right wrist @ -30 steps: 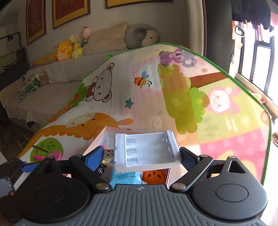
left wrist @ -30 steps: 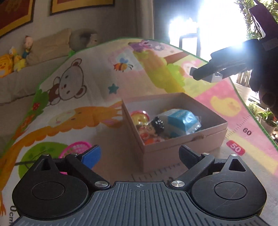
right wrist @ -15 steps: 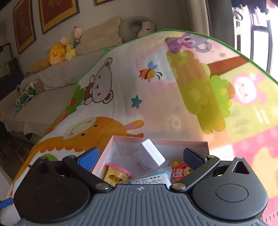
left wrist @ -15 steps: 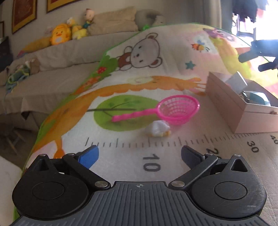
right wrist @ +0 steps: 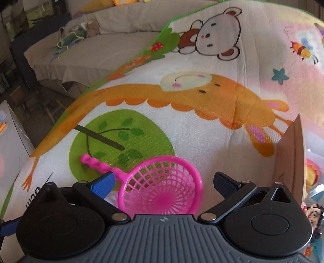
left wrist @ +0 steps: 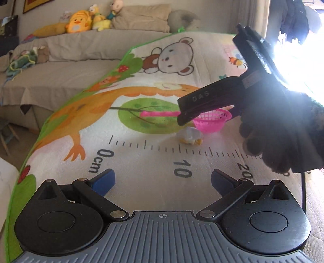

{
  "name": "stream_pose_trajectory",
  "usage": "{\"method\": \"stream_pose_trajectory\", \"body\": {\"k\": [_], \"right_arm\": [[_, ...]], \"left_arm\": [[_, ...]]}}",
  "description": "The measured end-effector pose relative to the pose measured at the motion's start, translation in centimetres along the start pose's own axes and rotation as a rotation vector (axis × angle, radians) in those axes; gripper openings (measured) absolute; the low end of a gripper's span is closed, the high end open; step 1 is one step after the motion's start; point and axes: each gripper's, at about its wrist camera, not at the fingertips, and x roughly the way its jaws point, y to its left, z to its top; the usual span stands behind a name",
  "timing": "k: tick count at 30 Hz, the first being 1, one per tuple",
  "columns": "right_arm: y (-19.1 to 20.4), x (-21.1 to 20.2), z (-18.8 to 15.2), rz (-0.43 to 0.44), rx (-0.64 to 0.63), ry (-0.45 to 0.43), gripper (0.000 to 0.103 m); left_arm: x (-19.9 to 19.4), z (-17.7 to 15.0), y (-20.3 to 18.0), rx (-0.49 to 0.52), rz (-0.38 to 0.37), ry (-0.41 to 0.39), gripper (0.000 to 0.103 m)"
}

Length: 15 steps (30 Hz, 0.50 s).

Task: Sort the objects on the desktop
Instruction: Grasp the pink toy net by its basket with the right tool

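- My left tongs are spread wide with nothing between them, hovering over the mat near its printed "0cm" and "10" marks.
- My right tongs are spread too, hanging right above the pink net; its bowl sits between the fingers, but I see no contact.
- From the left camera, the right tongs cross in from the right in a dark gloved hand, tips over the net where handle meets bowl.
- The net lies flat on the mat, handle pointing left across the green circle.
- A small white and yellow toy rests just beside the net's bowl, on my near side.
- The box stands at the right edge of the right camera's view, with toys visible inside.
- A sofa with plush toys lies beyond the mat.
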Motion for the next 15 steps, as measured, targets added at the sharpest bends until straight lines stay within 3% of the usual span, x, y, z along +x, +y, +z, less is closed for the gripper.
{"method": "stream_pose_trajectory", "body": {"k": [3, 5, 11, 15], "right_arm": [[1.0, 0.9, -0.3, -0.041, -0.057, 0.008, 0.1], [1.5, 0.1, -0.6, -0.022, -0.1, -0.003, 0.084], [0.7, -5.1, -1.9, 0.001, -0.116, -0.073, 0.083], [-1.9, -11.8, -5.4, 0.117, -0.084, -0.128, 0.083]], "left_arm": [[0.1, 0.0, 0.1, -0.014, -0.005, 0.007, 0.103], [0.3, 0.1, 0.3, -0.021, -0.009, 0.009, 0.103], [0.6, 0.2, 0.4, -0.03, -0.008, 0.025, 0.103], [0.9, 0.3, 0.1, -0.016, -0.003, 0.04, 0.103]]}}
